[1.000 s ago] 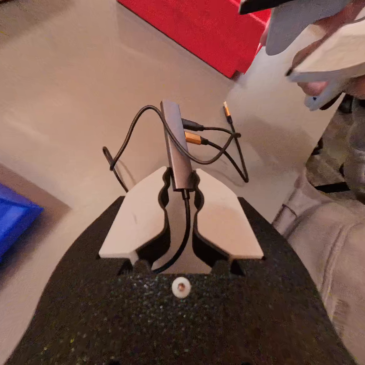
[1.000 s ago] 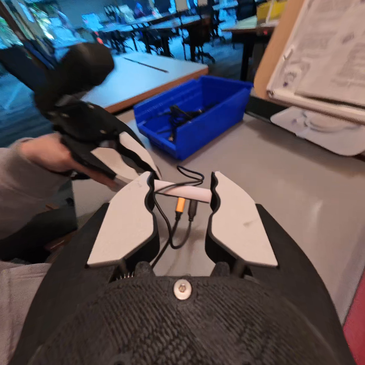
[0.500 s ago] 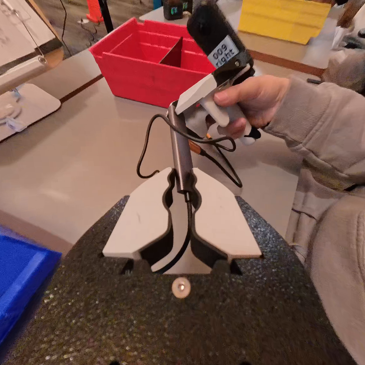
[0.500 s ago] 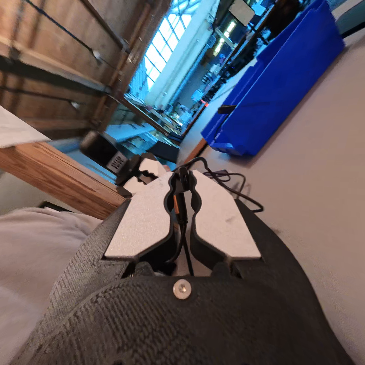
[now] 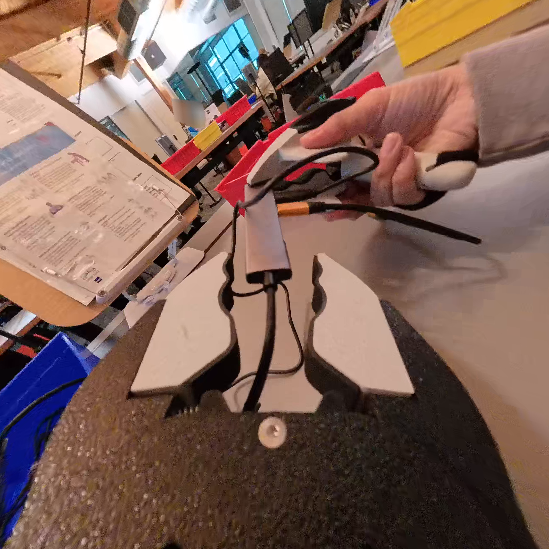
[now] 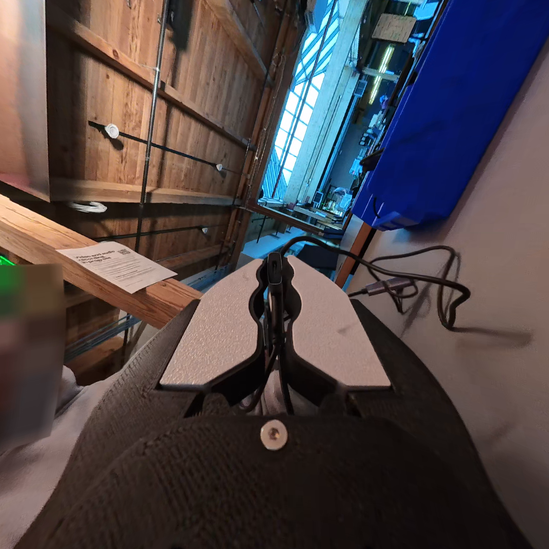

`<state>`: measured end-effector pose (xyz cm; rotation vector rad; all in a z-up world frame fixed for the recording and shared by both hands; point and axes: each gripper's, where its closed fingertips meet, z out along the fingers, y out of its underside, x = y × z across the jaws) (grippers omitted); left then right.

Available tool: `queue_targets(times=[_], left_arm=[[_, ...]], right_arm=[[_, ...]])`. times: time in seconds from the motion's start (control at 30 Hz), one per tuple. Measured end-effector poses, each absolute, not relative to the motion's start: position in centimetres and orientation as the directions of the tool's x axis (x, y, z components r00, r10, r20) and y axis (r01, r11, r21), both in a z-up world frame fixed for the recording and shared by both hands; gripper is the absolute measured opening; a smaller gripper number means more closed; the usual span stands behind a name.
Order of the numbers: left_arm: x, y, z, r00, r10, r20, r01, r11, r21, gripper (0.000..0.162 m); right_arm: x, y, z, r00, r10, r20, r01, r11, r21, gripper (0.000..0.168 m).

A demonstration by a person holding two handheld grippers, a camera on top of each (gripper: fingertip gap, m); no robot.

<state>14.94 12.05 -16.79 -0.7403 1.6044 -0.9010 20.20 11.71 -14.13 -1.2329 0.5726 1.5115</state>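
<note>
A slim grey USB hub (image 5: 264, 234) with black cables hangs in the air over the grey table (image 5: 416, 297). My left gripper (image 5: 271, 258) is open; its white fingers (image 5: 190, 326) stand either side of the hub's near end without touching it. An orange-tipped plug (image 5: 292, 208) sticks out of the hub's side. My right gripper (image 6: 274, 263), held in a hand (image 5: 401, 133), is shut on the hub's far end (image 6: 274, 267). The hub's cable (image 6: 430, 282) trails onto the table, ending in a grey plug (image 6: 383, 286).
A tilted board with printed sheets (image 5: 74, 193) stands at the left. A red bin (image 5: 237, 178) is behind the hub, a blue bin (image 5: 38, 401) at the lower left and a yellow bin (image 5: 445, 26) far right. A wooden beam (image 6: 89, 267) is left of my right gripper.
My left gripper has opened and let go of the hub. My right gripper closed on the hub's far end and now holds it alone. Both views have tilted upward.
</note>
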Motion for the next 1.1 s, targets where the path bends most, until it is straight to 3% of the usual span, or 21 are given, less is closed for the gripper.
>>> queue_targets(times=[0.13, 0.33, 0.47, 0.5, 0.57, 0.7, 0.77, 0.9, 1.1], left_arm=[[15.4, 12.0, -16.1, -0.184, -0.89, -0.418, 0.032, 0.42, -0.907, 0.026], [15.8, 12.5, -16.6, -0.156, -0.912, -0.379, -0.021, 0.387, -0.922, 0.026], [16.0, 12.9, -17.3, -0.14, -0.938, -0.317, -0.076, 0.33, -0.941, 0.026], [16.2, 13.2, -17.3, -0.115, -0.952, -0.282, -0.09, 0.293, -0.952, 0.026], [16.4, 14.3, -17.4, -0.058, -0.983, -0.174, -0.135, 0.181, -0.974, 0.026], [16.6, 16.2, -17.8, 0.033, -0.999, 0.021, -0.214, -0.027, -0.976, 0.026], [16.8, 16.9, -18.2, 0.092, -0.993, 0.076, -0.234, -0.095, -0.968, 0.026], [17.4, 16.8, -18.2, 0.157, -0.985, 0.071, -0.201, -0.103, -0.974, 0.026], [17.3, 13.6, -17.2, 0.11, -0.993, 0.042, -0.118, -0.055, -0.991, 0.026]], right_arm=[[19.4, 12.1, -14.6, 0.087, 0.401, -0.912, -0.904, -0.353, -0.241, 0.009], [19.8, 12.4, -15.5, 0.126, 0.361, -0.924, -0.905, -0.34, -0.256, 0.009], [20.0, 12.7, -16.2, 0.32, 0.3, -0.899, -0.855, -0.317, -0.41, 0.011], [20.1, 12.6, -16.2, 0.386, 0.284, -0.878, -0.83, -0.309, -0.465, 0.019], [20.7, 12.0, -15.6, 0.518, 0.257, -0.816, -0.768, -0.281, -0.576, 0.037], [21.5, 9.7, -13.9, 0.848, 0.145, -0.509, -0.482, -0.184, -0.857, 0.052], [19.9, 8.7, -13.9, 0.937, 0.133, -0.324, -0.295, -0.199, -0.935, 0.052], [17.1, 8.4, -15.7, 0.986, 0.062, -0.157, -0.137, -0.257, -0.957, 0.039], [17.7, 8.3, -18.1, 0.99, -0.079, -0.119, -0.136, -0.274, -0.952, 0.043]])
